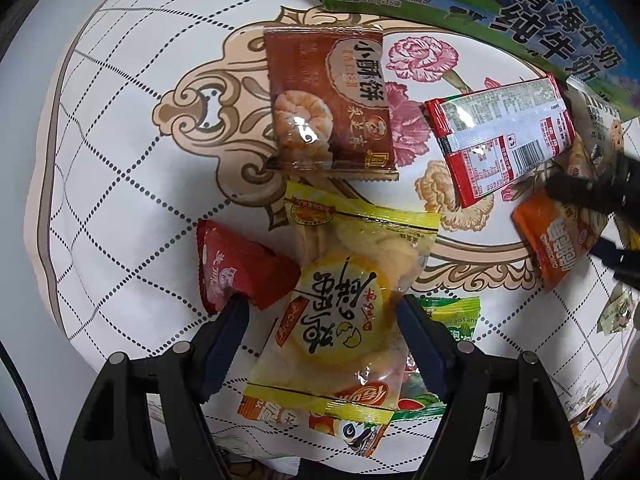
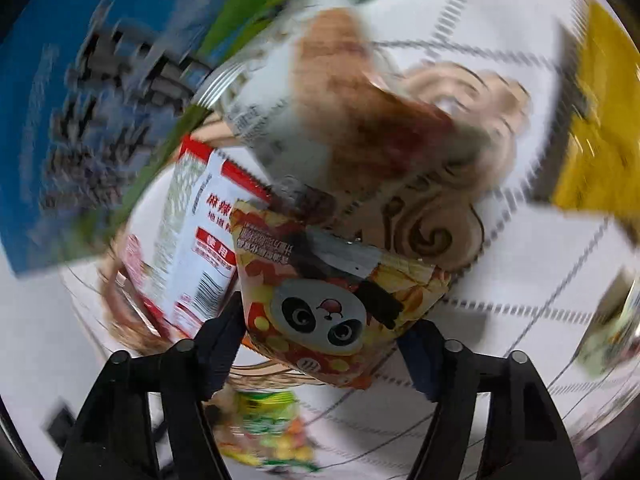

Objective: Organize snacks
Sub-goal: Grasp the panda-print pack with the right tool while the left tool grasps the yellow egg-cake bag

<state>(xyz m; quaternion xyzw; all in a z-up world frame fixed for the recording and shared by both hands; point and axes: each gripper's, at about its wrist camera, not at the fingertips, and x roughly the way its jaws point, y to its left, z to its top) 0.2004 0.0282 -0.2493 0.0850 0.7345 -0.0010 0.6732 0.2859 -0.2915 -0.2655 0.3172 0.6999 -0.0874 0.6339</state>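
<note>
In the left wrist view my left gripper is shut on a yellow egg-cake packet, held over the patterned tablecloth. A small red packet lies by its left finger. A brown pastry packet and a red-and-white packet lie beyond. My right gripper holds an orange packet at the right edge. In the blurred right wrist view my right gripper is shut on that orange panda-print packet.
A blue and green milk carton box stands at the far edge, also in the right wrist view. A green candy packet and other wrappers lie under the yellow packet. A yellow packet lies at the right.
</note>
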